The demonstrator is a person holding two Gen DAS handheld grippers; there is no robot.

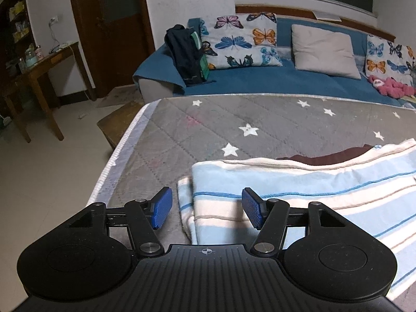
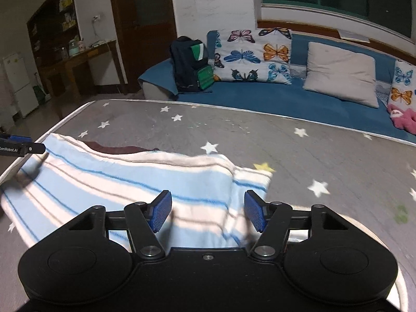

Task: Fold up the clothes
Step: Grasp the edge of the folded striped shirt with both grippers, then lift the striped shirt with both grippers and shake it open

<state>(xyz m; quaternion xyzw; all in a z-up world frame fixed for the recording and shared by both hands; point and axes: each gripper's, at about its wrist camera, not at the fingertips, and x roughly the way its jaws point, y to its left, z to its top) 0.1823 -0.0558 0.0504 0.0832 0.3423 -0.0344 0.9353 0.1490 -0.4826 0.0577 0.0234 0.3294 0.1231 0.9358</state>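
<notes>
A light blue and cream striped garment point(image 1: 299, 189) lies folded on the grey star-patterned mat point(image 1: 208, 119), with a dark maroon part point(image 1: 330, 157) showing at its far edge. My left gripper point(image 1: 206, 208) is open and empty, hovering over the garment's left end. In the right wrist view the garment point(image 2: 130, 182) spreads across the mat point(image 2: 312, 150). My right gripper point(image 2: 208, 210) is open and empty above the garment's right end. The left gripper's fingers point(image 2: 23, 147) show at the far left edge, over the garment's left corner.
A blue sofa point(image 1: 260, 80) stands behind the mat with butterfly pillows point(image 1: 241, 41), a grey pillow point(image 1: 325, 49), a dark backpack point(image 1: 187, 54) and a pink toy point(image 1: 392, 87). A wooden table point(image 1: 44, 67) and a door stand at left. The mat's left edge point(image 1: 122, 150) drops to the floor.
</notes>
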